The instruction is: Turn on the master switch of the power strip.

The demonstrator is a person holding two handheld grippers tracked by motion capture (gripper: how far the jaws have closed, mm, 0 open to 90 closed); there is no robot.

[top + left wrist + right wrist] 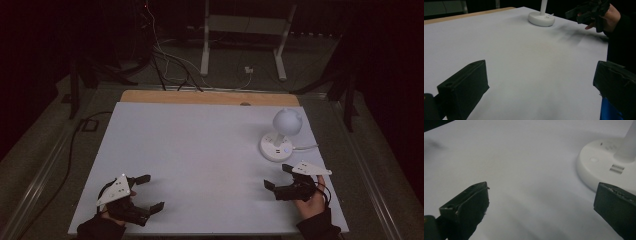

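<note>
On the white table [200,150], a lamp [280,137] stands amid darkness.

One white round-based desk lamp with a globe shade [280,137] is counted on one white-topped bench [200,160]; two black two-jaw grippers are held, the left gripper [150,191] and the right gripper [278,176].

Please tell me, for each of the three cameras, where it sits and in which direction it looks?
High view: above the near edge, looking forward and down on the table; both hands with left gripper and right gripper.
Left gripper view: between its open jaws, facing the lamp.
Right gripper view: between its open jaws, lamp base close.
All share the lamp.
</note>
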